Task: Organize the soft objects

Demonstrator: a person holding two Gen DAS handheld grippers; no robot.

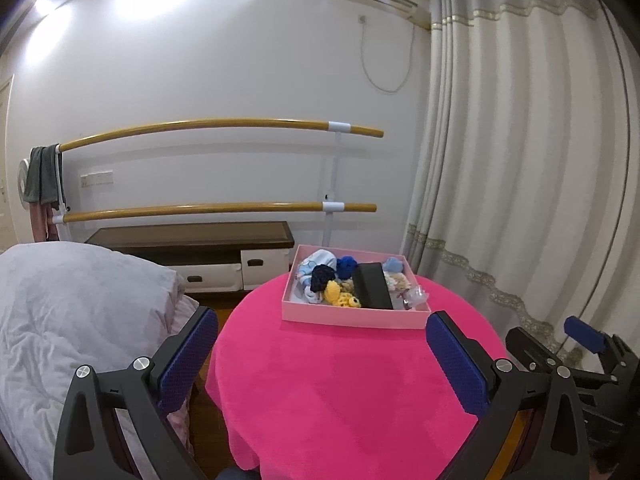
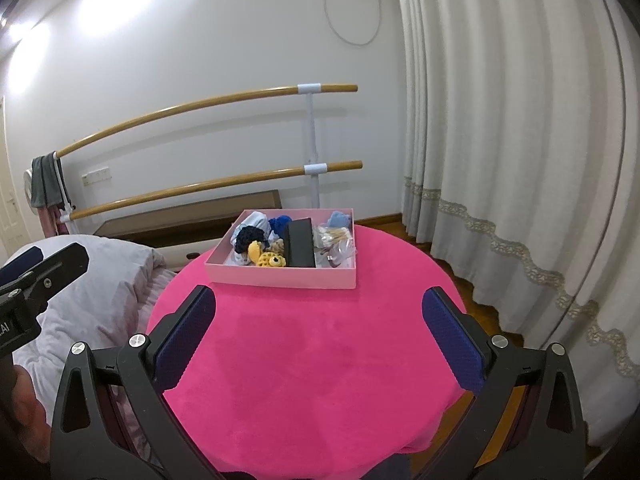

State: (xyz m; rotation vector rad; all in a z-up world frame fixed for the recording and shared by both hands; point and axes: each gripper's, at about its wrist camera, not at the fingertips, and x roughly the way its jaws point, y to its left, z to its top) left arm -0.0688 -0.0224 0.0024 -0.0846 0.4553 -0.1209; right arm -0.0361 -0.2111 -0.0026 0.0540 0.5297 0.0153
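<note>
A bed (image 1: pixel 72 320) with a pale grey cover lies at the far left, just beside the round tabletop (image 1: pixel 340 380) draped in bright pink cloth. The left claw (image 1: pixel 322 354) hangs above the near part of that cloth, its blue pads spread wide and holding nothing. The pink box (image 1: pixel 352 318) sits ahead of it at the tabletop's far side, well apart from both claws. Inside, from left: a pale blue cloth bundle (image 1: pixel 318 261), a navy knitted piece (image 1: pixel 323 276), yellow crochet pieces (image 1: pixel 338 295), a black divider (image 1: pixel 372 286), then small clear-wrapped items too blurred to identify. The right claw (image 2: pixel 319 326) is likewise spread wide and empty, facing the box.
</note>
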